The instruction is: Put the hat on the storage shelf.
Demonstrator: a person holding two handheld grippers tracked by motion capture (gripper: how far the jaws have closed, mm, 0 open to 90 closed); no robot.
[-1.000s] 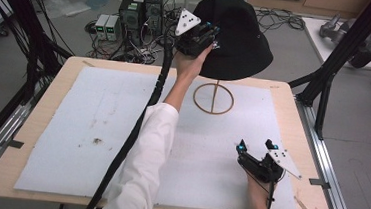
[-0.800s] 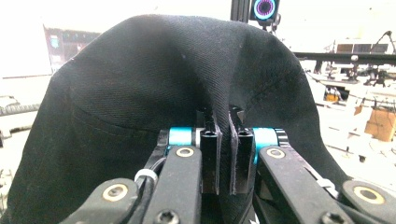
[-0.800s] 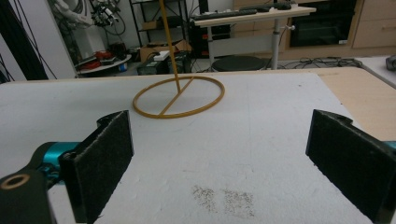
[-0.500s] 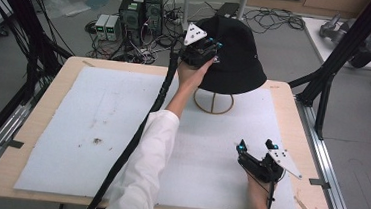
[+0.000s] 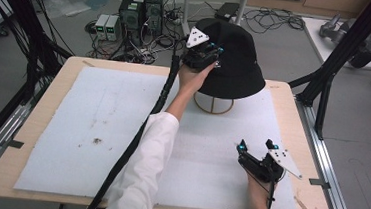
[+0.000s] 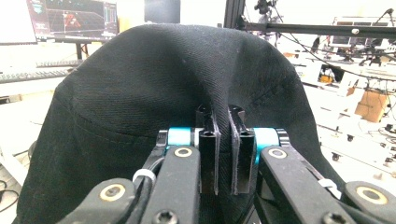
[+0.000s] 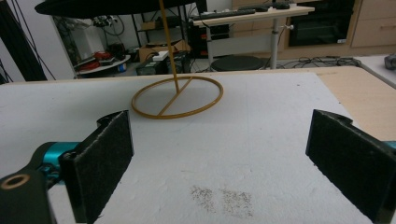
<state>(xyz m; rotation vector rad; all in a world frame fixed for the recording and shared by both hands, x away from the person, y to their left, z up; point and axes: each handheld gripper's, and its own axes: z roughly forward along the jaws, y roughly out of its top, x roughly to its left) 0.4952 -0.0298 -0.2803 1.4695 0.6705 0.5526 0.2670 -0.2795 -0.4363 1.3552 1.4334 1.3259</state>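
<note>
A black bucket hat hangs over a thin gold wire stand whose ring base rests on the white mat at the far middle of the table. My left gripper is at the hat's left side, shut on a pinched fold of its fabric. In the left gripper view that fold of the hat runs between the closed jaws of the left gripper. My right gripper lies on the mat at the front right, open and holding nothing. The right gripper view has the stand ahead of the right gripper, under the hat's brim.
A white foam mat covers most of the wooden table. Black frame posts stand at the table's far corners. Electronics boxes and cables lie on the floor behind the table. A small dark smudge marks the mat at left.
My left gripper has come down with the hat, and the hat's brim now hides most of the stand's ring. The right gripper has stayed put.
</note>
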